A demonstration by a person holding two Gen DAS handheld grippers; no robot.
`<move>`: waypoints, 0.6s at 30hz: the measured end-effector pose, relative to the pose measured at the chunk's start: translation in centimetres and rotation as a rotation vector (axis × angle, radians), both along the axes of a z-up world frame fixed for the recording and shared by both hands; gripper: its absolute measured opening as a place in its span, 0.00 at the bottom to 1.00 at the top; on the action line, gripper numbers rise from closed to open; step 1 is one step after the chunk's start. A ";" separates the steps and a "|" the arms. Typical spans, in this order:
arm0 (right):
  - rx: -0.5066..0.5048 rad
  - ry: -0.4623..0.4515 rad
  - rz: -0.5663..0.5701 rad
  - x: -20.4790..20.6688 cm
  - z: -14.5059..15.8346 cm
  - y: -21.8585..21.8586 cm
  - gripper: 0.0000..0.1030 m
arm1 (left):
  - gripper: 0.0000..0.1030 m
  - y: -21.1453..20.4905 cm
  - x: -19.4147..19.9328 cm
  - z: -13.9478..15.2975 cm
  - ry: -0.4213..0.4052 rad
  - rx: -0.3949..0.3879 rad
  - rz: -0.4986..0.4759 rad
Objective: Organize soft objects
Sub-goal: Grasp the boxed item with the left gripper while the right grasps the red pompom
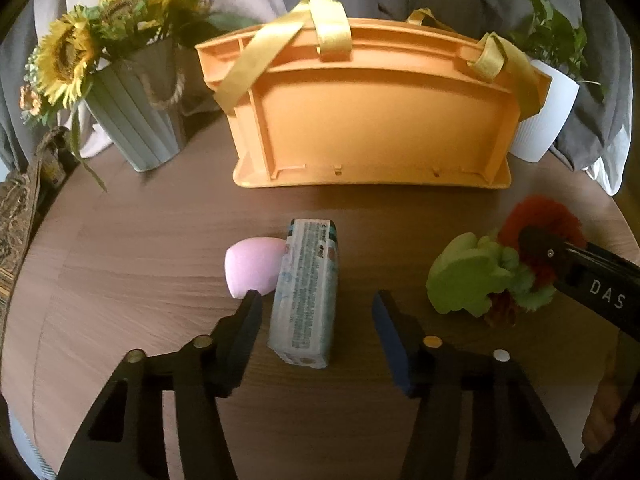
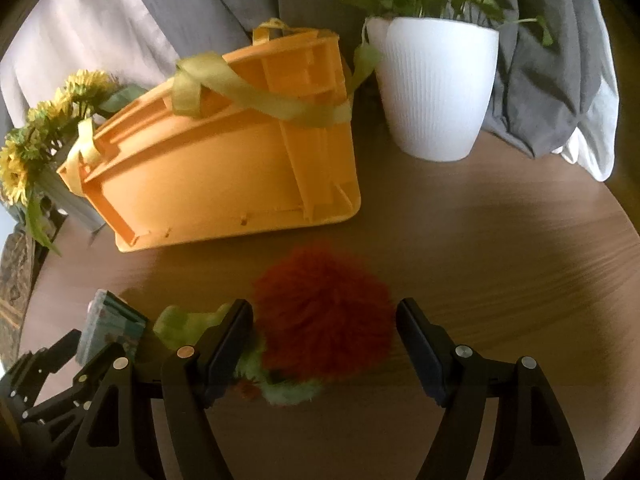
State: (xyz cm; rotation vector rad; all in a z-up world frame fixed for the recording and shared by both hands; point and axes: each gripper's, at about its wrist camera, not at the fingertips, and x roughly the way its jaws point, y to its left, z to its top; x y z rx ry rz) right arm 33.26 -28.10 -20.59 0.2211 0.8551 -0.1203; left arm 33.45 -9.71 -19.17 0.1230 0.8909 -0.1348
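An orange plastic basket point(image 1: 372, 120) with yellow ribbon handles stands at the back of the round wooden table; it also shows in the right wrist view point(image 2: 224, 168). A pale blue tissue pack point(image 1: 306, 292) lies between the fingers of my open left gripper point(image 1: 316, 316), untouched. A pink soft sponge point(image 1: 252, 266) leans against its left side. My right gripper point(image 2: 324, 328) is open around a red fluffy pom-pom point(image 2: 324, 320) with green fringe. A green foam shape point(image 1: 464, 276) lies beside the pom-pom point(image 1: 540, 224).
A grey pot of sunflowers point(image 1: 132, 120) stands at the back left. A white ribbed pot with a green plant point(image 2: 436, 88) stands at the back right. Grey and white curtains point(image 2: 552, 92) hang behind the table. The table edge point(image 2: 624, 220) curves at right.
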 end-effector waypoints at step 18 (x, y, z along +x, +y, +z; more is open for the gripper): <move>-0.017 0.030 0.027 0.6 -0.8 0.2 0.41 | 0.26 0.3 0.3 -0.3 0.019 -0.017 -0.024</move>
